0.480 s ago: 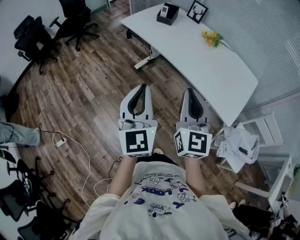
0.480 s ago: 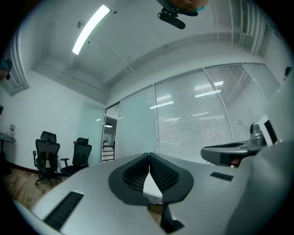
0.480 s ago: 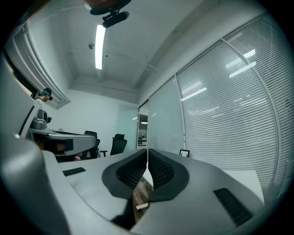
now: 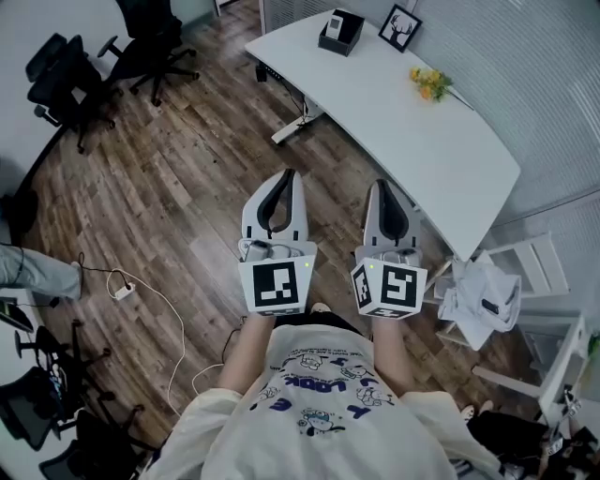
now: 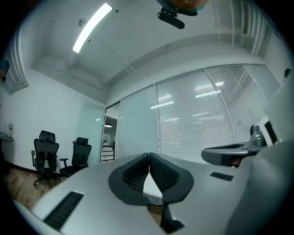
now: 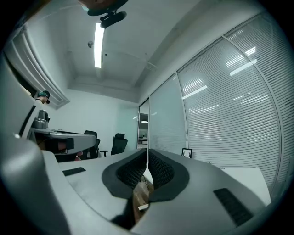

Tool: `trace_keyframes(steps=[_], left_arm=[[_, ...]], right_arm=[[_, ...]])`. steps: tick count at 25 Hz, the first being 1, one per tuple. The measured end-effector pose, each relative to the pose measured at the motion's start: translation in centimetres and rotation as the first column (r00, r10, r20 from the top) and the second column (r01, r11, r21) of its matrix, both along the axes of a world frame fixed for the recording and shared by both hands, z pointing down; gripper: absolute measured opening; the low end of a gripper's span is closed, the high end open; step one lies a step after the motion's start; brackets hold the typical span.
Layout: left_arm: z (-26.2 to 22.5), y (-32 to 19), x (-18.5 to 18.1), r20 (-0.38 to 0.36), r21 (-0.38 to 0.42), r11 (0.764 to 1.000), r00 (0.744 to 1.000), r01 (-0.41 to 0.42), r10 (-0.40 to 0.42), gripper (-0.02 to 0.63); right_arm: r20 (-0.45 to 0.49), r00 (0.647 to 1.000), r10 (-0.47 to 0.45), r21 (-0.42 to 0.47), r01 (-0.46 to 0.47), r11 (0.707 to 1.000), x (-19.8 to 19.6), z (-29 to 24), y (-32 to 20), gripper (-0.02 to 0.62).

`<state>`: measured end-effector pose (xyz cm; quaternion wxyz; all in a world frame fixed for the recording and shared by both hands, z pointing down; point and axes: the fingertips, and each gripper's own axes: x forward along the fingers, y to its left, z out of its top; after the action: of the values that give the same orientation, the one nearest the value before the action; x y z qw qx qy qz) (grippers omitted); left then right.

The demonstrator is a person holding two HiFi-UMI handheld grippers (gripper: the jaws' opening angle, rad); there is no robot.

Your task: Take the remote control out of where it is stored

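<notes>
Since the earlier frame the white table (image 4: 403, 122) has shifted slightly right in the head view, while the 2 grippers hold position. The left gripper (image 4: 289, 175) and the right gripper (image 4: 382, 186) point level, side by side, each with jaws together on nothing. The black box (image 4: 339, 36) at the table's far left corner holds a pale object (image 4: 334, 22), too small to confirm as the remote control.

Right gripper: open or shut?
Shut: the grey right gripper has its dark ribbed pads meeting at the tips, nothing between them.
</notes>
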<state>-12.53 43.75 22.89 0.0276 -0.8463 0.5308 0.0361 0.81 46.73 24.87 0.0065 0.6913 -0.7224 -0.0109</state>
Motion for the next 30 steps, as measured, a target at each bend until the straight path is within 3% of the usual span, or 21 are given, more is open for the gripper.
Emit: trace_keyframes(steps=[16,30], left_arm=[[2.2,-6.5,-2.0,0.027,-0.029,0.999,1.000,0.016,-0.016,0.015],[4.3,-22.6,0.3,0.073,-0.075,0.991,0.992,0.107,-0.101,0.015]], right_arm=[[0.039,0.999,-0.012,-0.050,0.014,0.999,-1.4,2.9,-6.9,0.034],[0.035,0.994,-0.106,-0.079,0.109,0.991,1.6,4.2,-24.8,0.034]])
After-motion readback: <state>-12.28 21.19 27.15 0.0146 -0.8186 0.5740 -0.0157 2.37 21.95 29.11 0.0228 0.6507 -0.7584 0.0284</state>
